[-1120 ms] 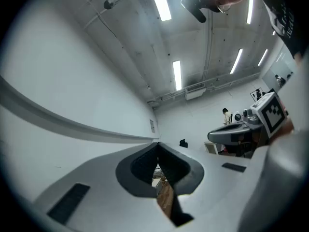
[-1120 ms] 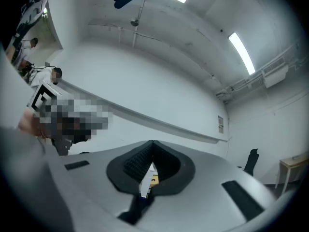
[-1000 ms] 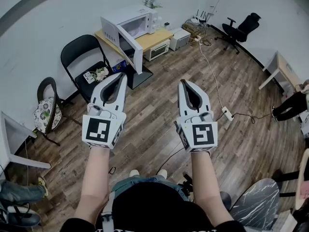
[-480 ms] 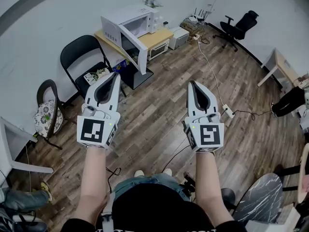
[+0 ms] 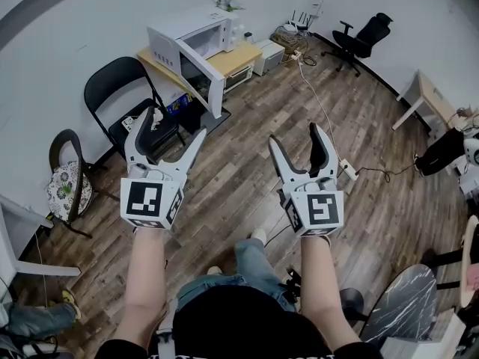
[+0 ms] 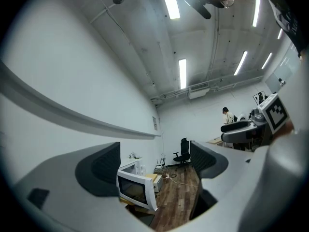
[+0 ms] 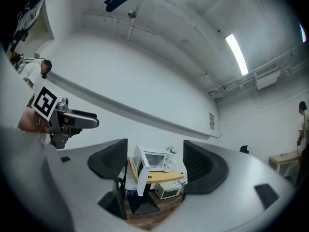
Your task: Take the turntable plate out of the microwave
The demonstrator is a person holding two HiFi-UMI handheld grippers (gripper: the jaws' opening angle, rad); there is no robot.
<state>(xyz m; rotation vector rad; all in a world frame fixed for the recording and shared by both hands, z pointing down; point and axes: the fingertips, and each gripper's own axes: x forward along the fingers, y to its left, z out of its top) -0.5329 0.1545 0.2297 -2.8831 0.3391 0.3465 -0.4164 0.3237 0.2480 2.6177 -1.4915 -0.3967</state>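
Note:
The white microwave (image 5: 187, 36) stands on a low wooden table (image 5: 238, 54) against the far wall, several steps away, with its door (image 5: 203, 77) swung open. It also shows between the jaws in the left gripper view (image 6: 131, 172) and the right gripper view (image 7: 158, 160). I cannot make out the turntable plate inside the cavity. My left gripper (image 5: 171, 129) and right gripper (image 5: 296, 139) are held out in mid-air, side by side, pointing toward the microwave. Both sets of jaws are opening, with nothing between them.
A black folding chair (image 5: 120, 88) with small items on its seat stands left of the microwave table. A white toaster oven (image 5: 243, 77) sits under the table. A cable and power strip (image 5: 348, 168) run across the wood floor. An office chair (image 5: 359, 40) and a desk (image 5: 430, 99) stand at the right.
Both grippers went from shut to wide open. The left hand drifted left and the two hands moved apart; the microwave sits slightly higher in the head view.

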